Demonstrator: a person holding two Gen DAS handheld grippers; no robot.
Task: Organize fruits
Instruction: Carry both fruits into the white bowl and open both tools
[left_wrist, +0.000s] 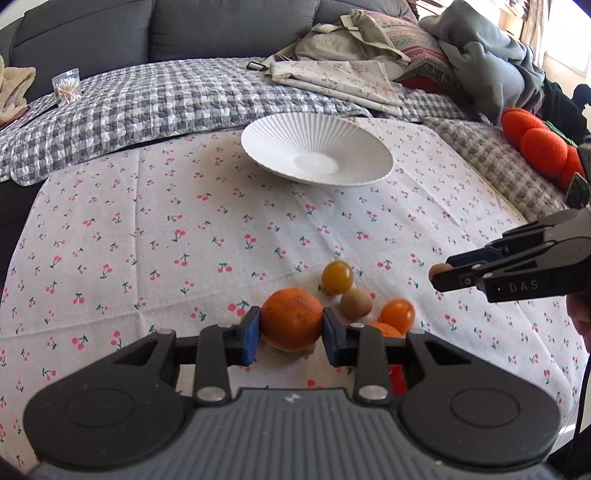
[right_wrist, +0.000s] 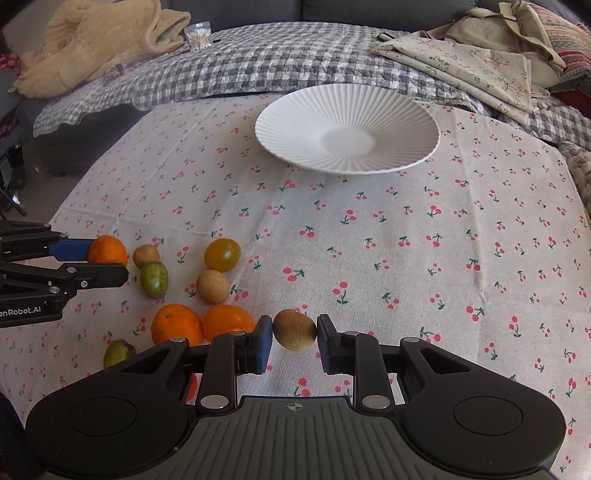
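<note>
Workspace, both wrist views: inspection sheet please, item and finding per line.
Surface: cherry-print cloth, creased, otherwise flat.
Job's things: white ribbed plate at the far side, nothing in it; loose fruits near the grippers, among them a yellow tomato and a green fruit.
Clutter: nothing seen on the cloth.
Grippers: left gripper shut on an orange; right gripper shut on a small brown fruit.
Cables: a dark cable at the right edge of the left wrist view.
Surroundings: checked quilt, folded fabrics, grey sofa.
</note>
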